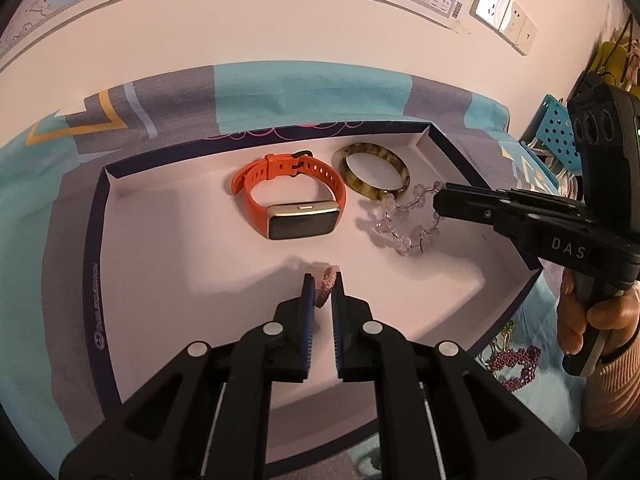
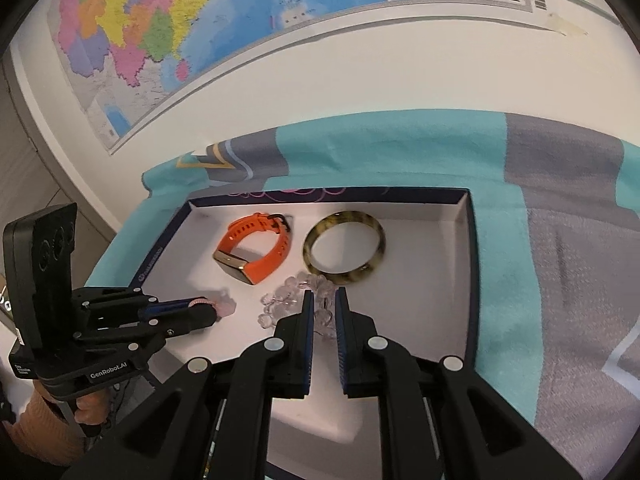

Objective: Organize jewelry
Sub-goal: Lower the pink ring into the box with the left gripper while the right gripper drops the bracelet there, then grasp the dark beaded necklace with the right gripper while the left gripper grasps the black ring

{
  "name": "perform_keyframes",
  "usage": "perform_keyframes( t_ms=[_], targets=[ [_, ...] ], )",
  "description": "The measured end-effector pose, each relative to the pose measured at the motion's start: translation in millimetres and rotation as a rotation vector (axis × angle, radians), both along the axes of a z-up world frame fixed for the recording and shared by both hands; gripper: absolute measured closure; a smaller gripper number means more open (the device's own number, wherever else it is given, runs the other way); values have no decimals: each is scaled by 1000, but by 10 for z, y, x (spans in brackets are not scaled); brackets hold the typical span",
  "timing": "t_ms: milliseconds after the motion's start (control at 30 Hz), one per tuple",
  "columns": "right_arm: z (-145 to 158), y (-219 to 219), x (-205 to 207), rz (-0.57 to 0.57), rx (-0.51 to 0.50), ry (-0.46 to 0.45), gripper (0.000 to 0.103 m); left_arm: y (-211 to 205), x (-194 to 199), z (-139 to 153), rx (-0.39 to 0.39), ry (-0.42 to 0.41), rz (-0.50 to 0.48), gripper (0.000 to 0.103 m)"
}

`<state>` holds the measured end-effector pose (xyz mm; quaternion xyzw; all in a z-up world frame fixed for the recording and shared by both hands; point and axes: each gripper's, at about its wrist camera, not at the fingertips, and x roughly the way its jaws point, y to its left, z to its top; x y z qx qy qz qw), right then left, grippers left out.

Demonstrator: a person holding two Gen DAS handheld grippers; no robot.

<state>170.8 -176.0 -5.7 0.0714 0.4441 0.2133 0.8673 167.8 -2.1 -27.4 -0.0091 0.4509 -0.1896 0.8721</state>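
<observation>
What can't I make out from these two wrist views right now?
- Pink piece in the left gripper: mostly hidden between the pads in both views; its type is unclear.
- Clear bead bracelet: the right gripper covers its near part in the right wrist view.
- Purple beaded item outside the box: small, partly behind the box wall.

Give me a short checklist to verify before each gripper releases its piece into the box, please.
1. Left gripper holds the small pink piece: ok.
2. Right gripper grips the clear bead bracelet: ok.
3. Both pieces are over the box floor: ok.
4. Bead bracelet is clear of the brown bangle: not ok, it touches.
5. Orange watch is away from both grippers: ok.
6. Pink piece rests on the floor: cannot tell.
</observation>
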Motion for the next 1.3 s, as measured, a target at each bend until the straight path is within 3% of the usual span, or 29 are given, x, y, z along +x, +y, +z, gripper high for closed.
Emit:
perform_keyframes(
  t_ms=[33, 67, 133, 200, 500, 700, 933, 1033, 1300],
  targets=[
    [-3, -4, -3, -1, -3, 2, 86, -3, 15, -2, -1, 2, -1, 93],
    [-2, -5, 0, -4, -3, 5, 73, -10, 31, -2, 3, 1, 2, 92],
    [5, -33, -24, -20, -5, 4, 65, -19, 42, 3, 9, -3, 5, 85],
    [28, -52, -61, -28, -17, -7, 65, -22, 21, 21, 14, -16, 9, 75],
    [310, -211, -441, -26, -30, -92, 59, 31, -340, 334, 67, -159, 46, 53],
    [399, -248, -886, 58, -58, -127, 59, 125, -759, 471, 62, -227, 57, 49],
    [187, -219, -1244, 102, -110, -77, 58, 210, -1153, 407, 70, -237, 39, 49],
    [75, -193, -1332, 120, -104, -45, 49, 230, -1280, 327, 85, -221, 27, 49],
    [-53, -97, -1464, 137, -127, -24, 49, 250, -1486, 95, 63, -159, 10, 46]
  ],
)
